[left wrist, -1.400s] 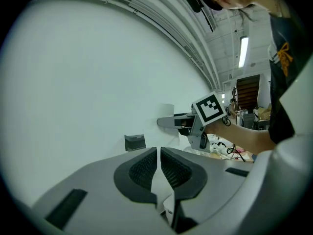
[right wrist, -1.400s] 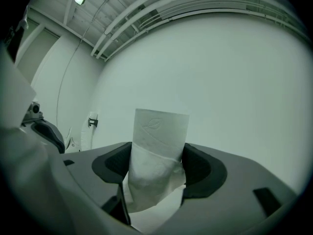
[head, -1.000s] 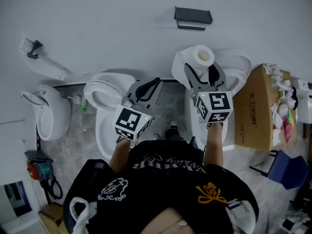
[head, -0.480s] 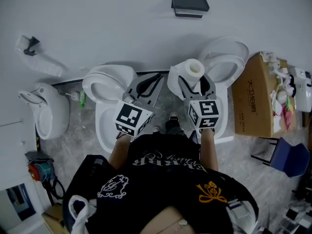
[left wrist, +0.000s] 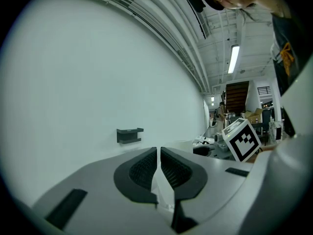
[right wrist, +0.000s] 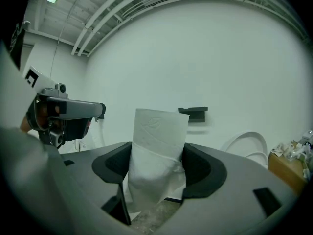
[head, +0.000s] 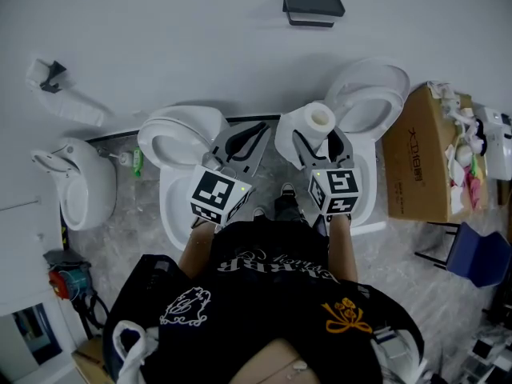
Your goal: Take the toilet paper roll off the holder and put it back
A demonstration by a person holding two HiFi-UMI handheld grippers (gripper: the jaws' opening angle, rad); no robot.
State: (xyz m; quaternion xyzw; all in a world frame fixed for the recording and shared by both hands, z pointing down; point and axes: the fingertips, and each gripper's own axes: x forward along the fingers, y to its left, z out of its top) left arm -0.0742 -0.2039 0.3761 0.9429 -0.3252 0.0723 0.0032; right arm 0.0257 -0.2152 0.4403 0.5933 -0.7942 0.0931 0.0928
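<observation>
The dark wall holder [head: 314,8] hangs bare, high on the white wall. The white toilet paper roll [head: 308,126] stands upright between the jaws of my right gripper [head: 318,138], well below the holder and over the toilets. In the right gripper view the roll [right wrist: 159,155] fills the gap, both pads press on it, and the holder [right wrist: 194,114] shows behind it. My left gripper [head: 248,134] hovers beside it to the left. Its jaws are together with nothing in them, and its own view shows my left gripper [left wrist: 159,153] aimed toward the holder [left wrist: 129,135].
White toilets stand along the wall: one [head: 180,146] under my left gripper, one with a raised lid [head: 368,94] on the right, another [head: 76,182] far left. A cardboard box [head: 420,174] and a blue chair [head: 476,258] sit on the right.
My right gripper has carried the roll down and a little left, away from the holder. The left gripper has barely shifted. In the last half second almost nothing moves.
</observation>
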